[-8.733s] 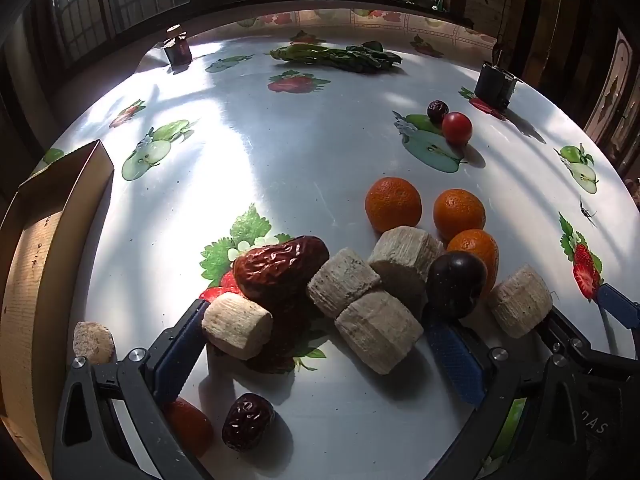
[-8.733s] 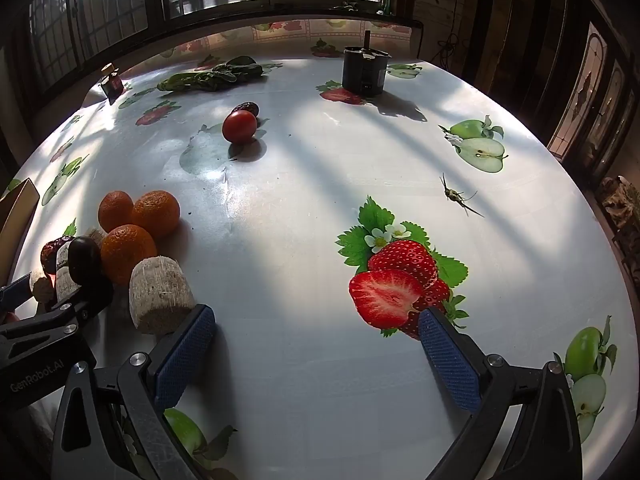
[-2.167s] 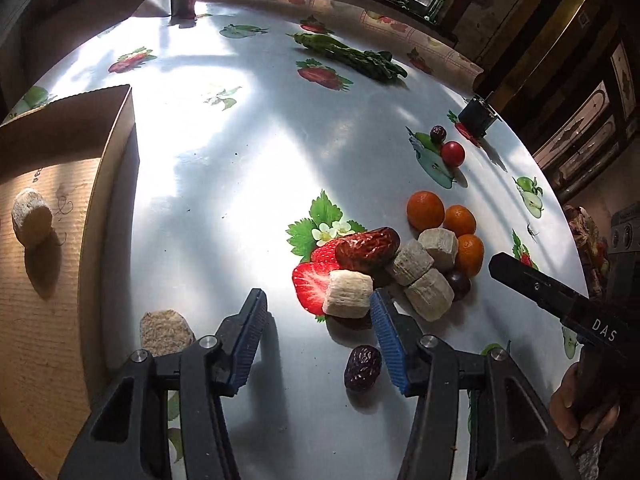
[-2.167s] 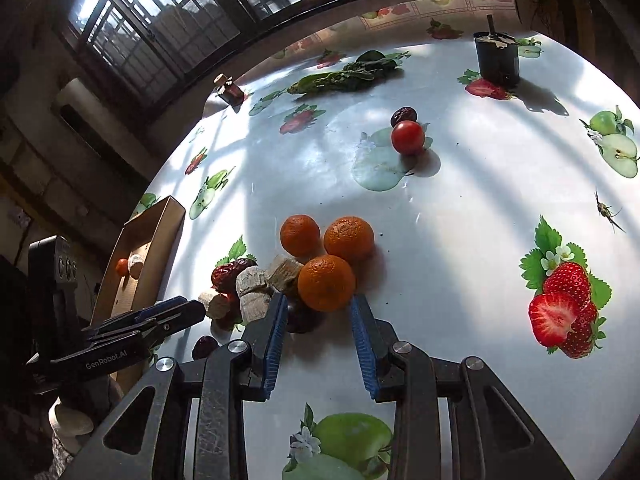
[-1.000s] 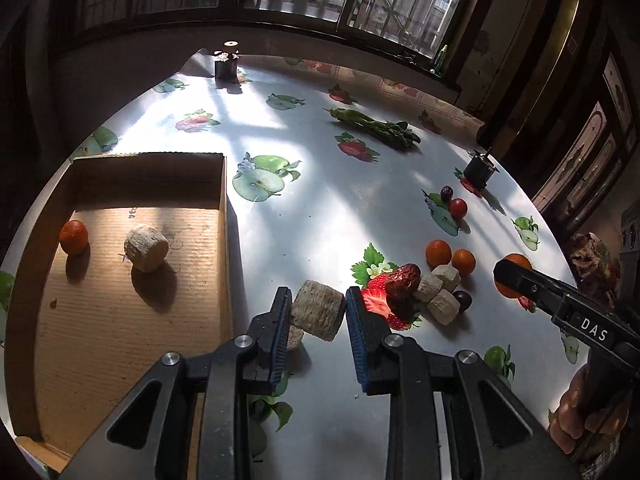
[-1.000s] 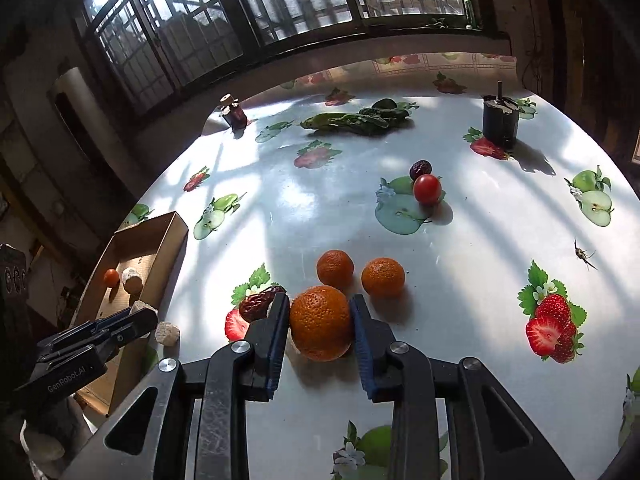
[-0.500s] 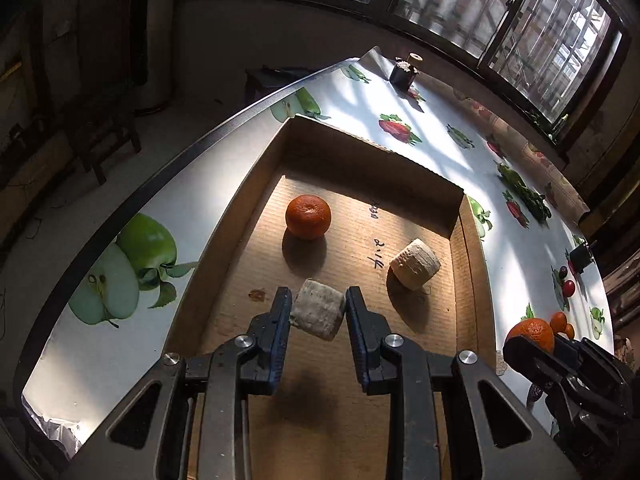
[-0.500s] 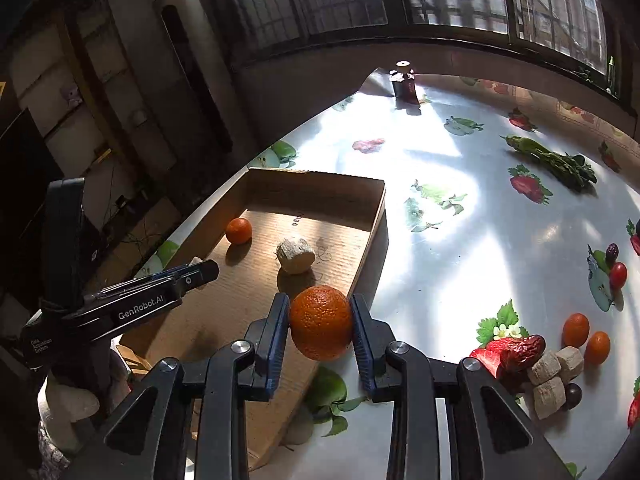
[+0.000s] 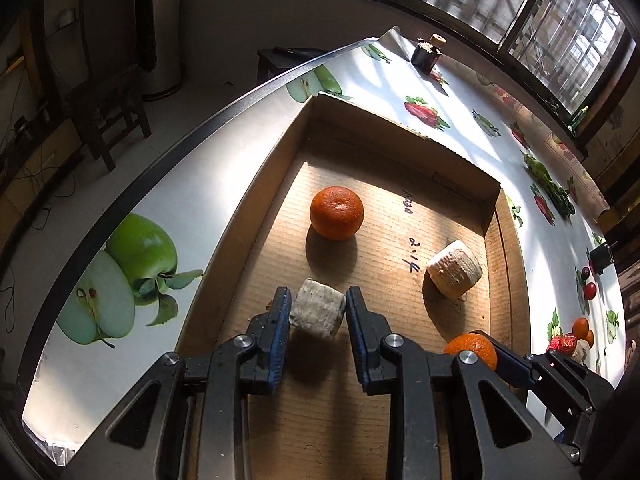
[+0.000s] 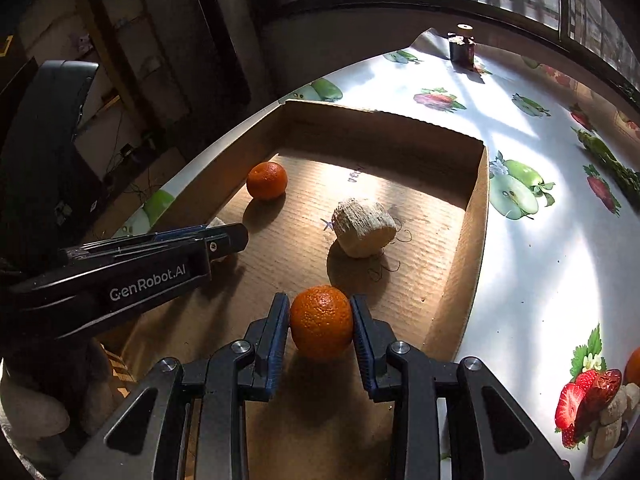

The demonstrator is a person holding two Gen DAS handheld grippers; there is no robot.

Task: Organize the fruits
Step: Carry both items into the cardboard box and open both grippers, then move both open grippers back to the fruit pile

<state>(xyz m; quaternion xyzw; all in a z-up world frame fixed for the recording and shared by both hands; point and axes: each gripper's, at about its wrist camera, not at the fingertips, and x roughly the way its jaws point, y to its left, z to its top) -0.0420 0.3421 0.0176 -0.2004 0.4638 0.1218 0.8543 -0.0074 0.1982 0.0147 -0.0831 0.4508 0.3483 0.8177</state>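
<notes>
Blue-padded, the left gripper (image 9: 318, 314) clamps a pale cane chunk (image 9: 317, 313) and the right gripper (image 10: 321, 322) an orange (image 10: 321, 321), both now carried over the cardboard tray (image 9: 400, 130), ready for release beside its earlier fruit.

An orange (image 10: 321, 321) is clamped in the right gripper (image 10: 320, 320) above the cardboard box (image 10: 476, 216). Inside the box, a second orange (image 10: 267, 180) and a pale fibrous chunk (image 10: 363, 227) are seen.
</notes>
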